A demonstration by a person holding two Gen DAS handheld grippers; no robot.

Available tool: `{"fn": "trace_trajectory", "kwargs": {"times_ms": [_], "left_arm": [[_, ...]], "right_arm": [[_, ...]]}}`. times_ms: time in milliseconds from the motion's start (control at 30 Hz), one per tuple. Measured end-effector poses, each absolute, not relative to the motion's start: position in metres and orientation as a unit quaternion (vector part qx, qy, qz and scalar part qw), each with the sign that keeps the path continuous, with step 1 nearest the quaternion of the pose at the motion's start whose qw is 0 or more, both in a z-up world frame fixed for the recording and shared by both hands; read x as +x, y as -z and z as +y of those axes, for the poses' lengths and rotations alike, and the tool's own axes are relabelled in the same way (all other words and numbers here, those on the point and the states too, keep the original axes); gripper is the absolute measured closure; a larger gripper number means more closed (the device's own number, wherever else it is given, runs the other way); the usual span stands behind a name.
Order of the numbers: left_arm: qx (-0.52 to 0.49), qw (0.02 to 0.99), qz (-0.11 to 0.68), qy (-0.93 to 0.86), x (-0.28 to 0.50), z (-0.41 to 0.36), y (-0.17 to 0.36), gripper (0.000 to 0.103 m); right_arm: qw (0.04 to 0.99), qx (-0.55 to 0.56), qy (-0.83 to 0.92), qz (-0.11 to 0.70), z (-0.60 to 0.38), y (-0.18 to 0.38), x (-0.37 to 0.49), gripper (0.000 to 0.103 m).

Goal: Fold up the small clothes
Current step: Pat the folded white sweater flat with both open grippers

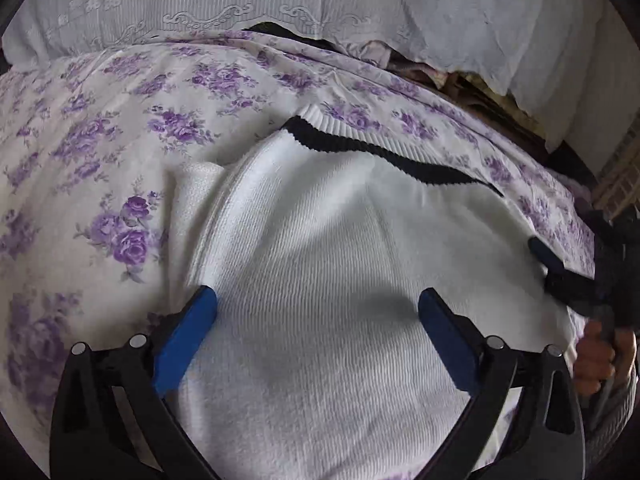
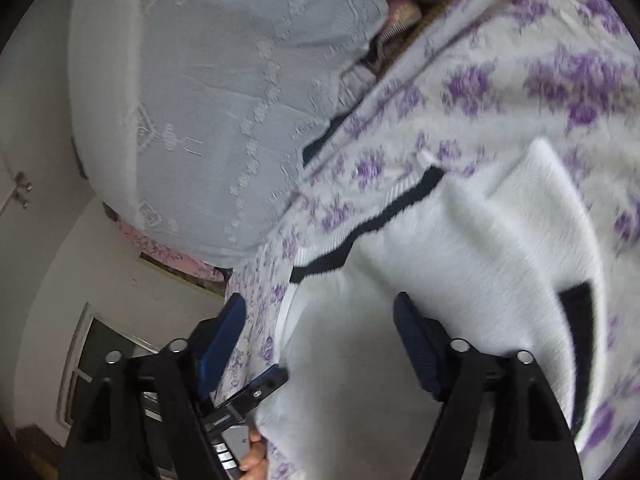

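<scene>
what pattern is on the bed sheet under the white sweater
Purple roses printed on a white bed sheet, sharpest in the left wrist view.

Right tool (image 2: 320, 320): jaws spread wide, nothing clamped. Blue pads over white knit sweater (image 2: 460, 248) with black stripe (image 2: 360, 232), lying on floral purple bedsheet (image 2: 500, 72). View motion-blurred. Pale embroidered cloth (image 2: 208, 92) upper left; window (image 2: 92, 356) lower left
</scene>
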State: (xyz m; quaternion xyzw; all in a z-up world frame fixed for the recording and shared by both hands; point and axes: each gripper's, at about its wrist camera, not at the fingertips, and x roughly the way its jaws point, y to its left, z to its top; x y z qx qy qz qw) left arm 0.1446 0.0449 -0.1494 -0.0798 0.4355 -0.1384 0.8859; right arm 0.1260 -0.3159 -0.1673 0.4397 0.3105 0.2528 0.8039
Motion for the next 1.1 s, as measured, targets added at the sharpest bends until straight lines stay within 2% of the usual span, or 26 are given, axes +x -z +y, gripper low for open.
{"fn": "trace_trajectory", "kwargs": {"times_ms": [33,100,133,233,300,400,467,533,600,733,833,867,933,1000,1067,1100], "left_arm": [[-0.084,0.887,0.432,0.137,0.142,0.046,0.146,0.005],[-0.117,0.893,0.412,0.136,0.137,0.059,0.137,0.005],[-0.145,0.892,0.404,0.139,0.138,0.067,0.134,0.005],[-0.207,0.881,0.395,0.158,0.15,0.08,0.126,0.005],[-0.203,0.877,0.399,0.177,0.157,0.067,0.125,0.005],[-0.151,0.873,0.422,0.195,0.166,0.035,0.129,0.005],[-0.096,0.877,0.438,0.172,0.173,0.015,0.147,0.005],[-0.044,0.888,0.433,0.15,0.169,0.002,0.152,0.005],[-0.019,0.894,0.426,0.142,0.165,-0.008,0.145,0.005],[-0.084,0.88,0.419,0.207,0.165,-0.006,0.131,0.005],[-0.081,0.876,0.434,0.191,0.176,-0.008,0.14,0.005],[-0.07,0.878,0.438,0.18,0.178,-0.009,0.147,0.005],[-0.049,0.884,0.431,0.175,0.174,-0.012,0.15,0.005],[-0.03,0.888,0.428,0.164,0.171,-0.018,0.149,0.005],[-0.017,0.894,0.421,0.151,0.165,-0.019,0.147,0.005],[-0.016,0.896,0.417,0.152,0.16,-0.019,0.145,0.005]], "right_arm": [[0.811,0.437,-0.239,0.306,-0.323,0.165,0.126,0.031],[0.839,0.431,-0.148,0.299,-0.344,0.161,0.115,0.019],[0.843,0.437,-0.109,0.292,-0.353,0.16,0.109,0.016],[0.807,0.496,-0.179,0.265,-0.356,0.158,0.11,0.016],[0.801,0.496,-0.218,0.254,-0.34,0.148,0.113,0.016],[0.805,0.457,-0.257,0.278,-0.316,0.145,0.125,0.007],[0.802,0.455,-0.242,0.301,-0.313,0.162,0.138,0.008],[0.809,0.448,-0.246,0.289,-0.315,0.167,0.143,0.011],[0.801,0.461,-0.237,0.301,-0.312,0.161,0.148,0.01],[0.789,0.453,-0.28,0.305,-0.292,0.143,0.166,0.009],[0.802,0.44,-0.201,0.35,-0.293,0.162,0.191,0.009],[0.807,0.439,-0.193,0.345,-0.297,0.17,0.194,0.021],[0.821,0.423,-0.193,0.332,-0.303,0.172,0.192,0.029],[0.822,0.416,-0.196,0.336,-0.305,0.162,0.183,0.027],[0.832,0.414,-0.198,0.312,-0.308,0.149,0.167,0.013],[0.838,0.407,-0.204,0.301,-0.309,0.14,0.159,0.01]]}}
